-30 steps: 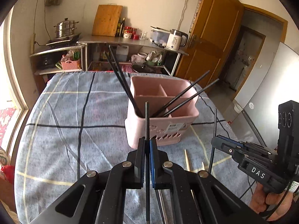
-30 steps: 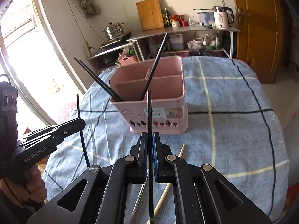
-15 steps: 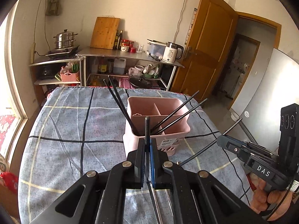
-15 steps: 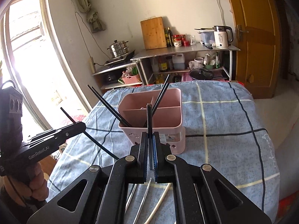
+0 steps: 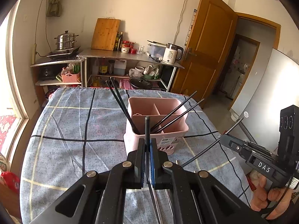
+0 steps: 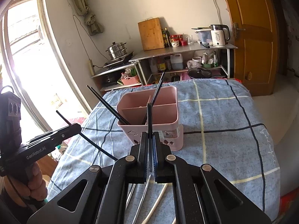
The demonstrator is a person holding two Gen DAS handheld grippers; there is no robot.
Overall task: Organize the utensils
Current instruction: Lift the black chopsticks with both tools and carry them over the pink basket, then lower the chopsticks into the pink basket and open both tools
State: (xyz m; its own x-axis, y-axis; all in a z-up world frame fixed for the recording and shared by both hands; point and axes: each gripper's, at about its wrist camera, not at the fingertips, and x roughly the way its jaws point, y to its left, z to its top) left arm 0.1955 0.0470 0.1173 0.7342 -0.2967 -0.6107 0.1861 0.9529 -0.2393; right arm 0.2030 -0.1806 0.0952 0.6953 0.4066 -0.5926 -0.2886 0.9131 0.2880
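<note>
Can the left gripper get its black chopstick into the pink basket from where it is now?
Probably yes. The left gripper is shut on a black chopstick and points at the pink basket just ahead. The compartments are open-topped; only four leaning chopsticks partly crowd the near one.

a pale pink basket [image 5: 156, 130] with small darker pink cut-out shapes along its base stands just ahead of the black left gripper [image 5: 147, 145], whose inner pads are blue. black chopsticks [image 5: 119, 100] lean out of it. the tablecloth [image 5: 74, 123] under both grippers is mottled blue-grey, crossed by black and cream lines. the right gripper [image 6: 150, 143] is black too, pinching a black chopstick [image 6: 149, 115]; below it lie silver and cream-white sticks [image 6: 158, 199].
</note>
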